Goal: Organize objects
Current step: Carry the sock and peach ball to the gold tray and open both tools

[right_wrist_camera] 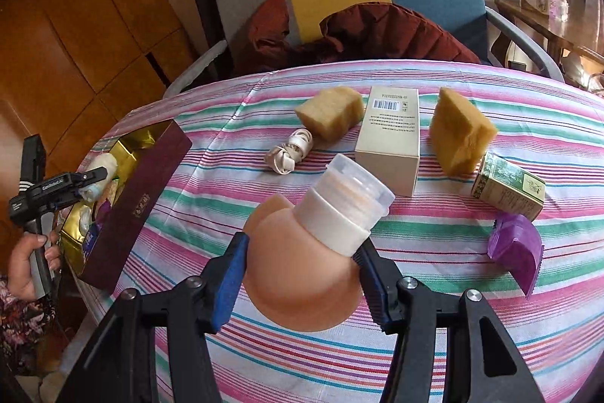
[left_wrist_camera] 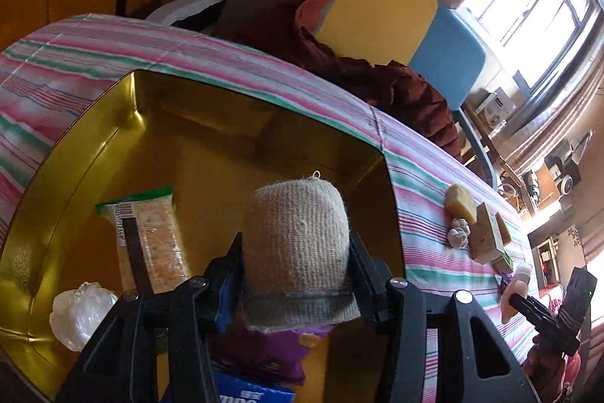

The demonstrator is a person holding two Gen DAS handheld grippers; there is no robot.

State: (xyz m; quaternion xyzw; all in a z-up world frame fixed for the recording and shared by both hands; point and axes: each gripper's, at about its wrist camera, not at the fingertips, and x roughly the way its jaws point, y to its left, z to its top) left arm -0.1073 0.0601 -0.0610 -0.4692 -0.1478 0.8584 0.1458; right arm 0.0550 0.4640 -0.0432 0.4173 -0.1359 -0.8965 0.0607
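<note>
The left tongs (left_wrist_camera: 296, 252) are clamped on a rolled knit sock (left_wrist_camera: 296, 244), held over the gold box (left_wrist_camera: 94, 146) on the striped worktop (right_wrist_camera: 415, 346). To do this step well, the person should lower the sock onto a bare spot, then let go. The box already holds a cracker pack (left_wrist_camera: 151, 244), a clear wrapped lump (left_wrist_camera: 83, 316) and a purple packet (left_wrist_camera: 264, 354). The right tongs (right_wrist_camera: 302, 263) are clamped on a peach squeeze bottle (right_wrist_camera: 298, 274) above the worktop, well apart from the box.
</note>
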